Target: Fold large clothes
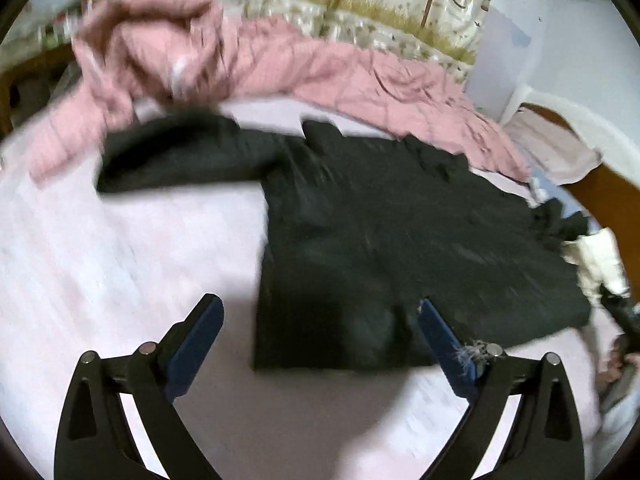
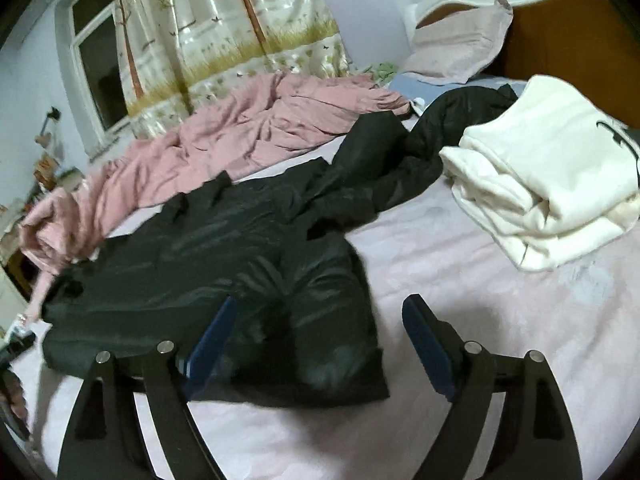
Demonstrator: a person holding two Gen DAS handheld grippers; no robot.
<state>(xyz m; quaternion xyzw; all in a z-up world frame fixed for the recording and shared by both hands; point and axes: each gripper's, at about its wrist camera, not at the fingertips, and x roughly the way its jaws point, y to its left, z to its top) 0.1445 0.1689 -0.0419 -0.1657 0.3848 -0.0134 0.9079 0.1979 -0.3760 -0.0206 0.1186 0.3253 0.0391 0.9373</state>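
I held both grippers wide and empty above the bed (image 2: 500, 300). My left gripper (image 1: 320, 312) hung over the near hem of the black jacket (image 1: 380, 232), and my right gripper (image 2: 320, 312) hung over the jacket's (image 2: 200, 264) near sleeve end. The jacket lay spread flat on the pale pink sheet, one sleeve stretched out sideways and the other trailing off toward the headboard.

What worried me was the fabric: it looked slick and puffy, so I judged a shallow pinch could slide off, or catch only the top layer and leave the fold lopsided. The far sleeve ran close beside the folded white garment (image 2: 552, 184), and dragging it could have pulled that stack askew. The crumpled pink quilt (image 2: 248, 136) touched the jacket's far edge, so lifting there might have snagged it. The left view was blurred, which made my aim less sure.

Counted: one black jacket, one folded white garment, one pink quilt, one pillow (image 2: 460, 48), two grippers.
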